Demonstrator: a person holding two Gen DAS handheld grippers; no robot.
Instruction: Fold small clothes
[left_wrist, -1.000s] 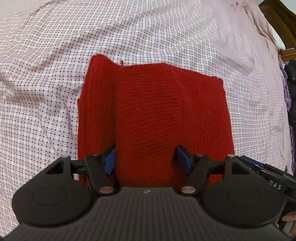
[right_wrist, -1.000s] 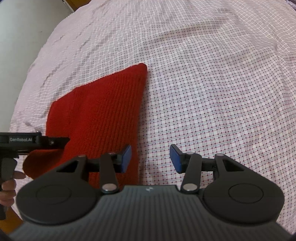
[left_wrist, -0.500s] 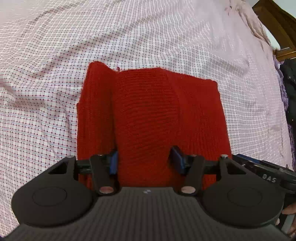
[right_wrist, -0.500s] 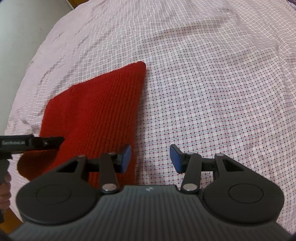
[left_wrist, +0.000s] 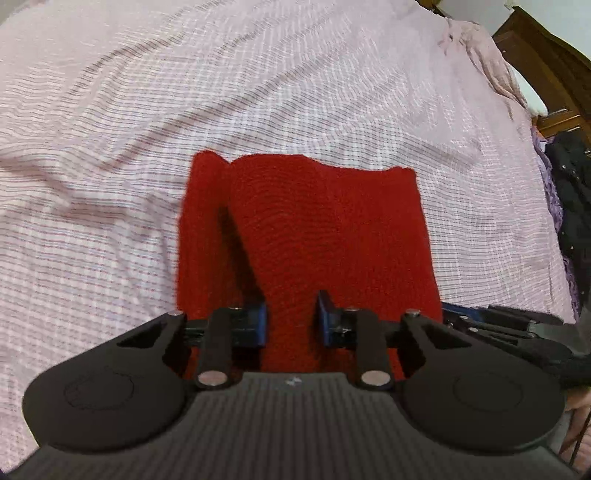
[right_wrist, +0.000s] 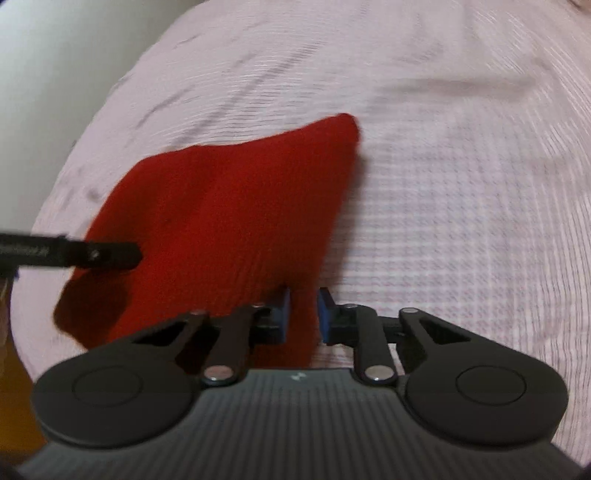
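While the red knit (left_wrist: 317, 236) lies folded on the checked sheet (left_wrist: 110, 155), both grippers have just been closing on its near edge: left gripper (left_wrist: 291, 323) pinches a bunched fold, right gripper (right_wrist: 303, 314) is clamped on the near right corner.

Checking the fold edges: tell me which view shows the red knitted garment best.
Left wrist view: the red knitted garment lies nearly whole, with both side edges, the far edge and a lengthwise fold visible. The right wrist view shows it slanted and blurred, partly hidden.
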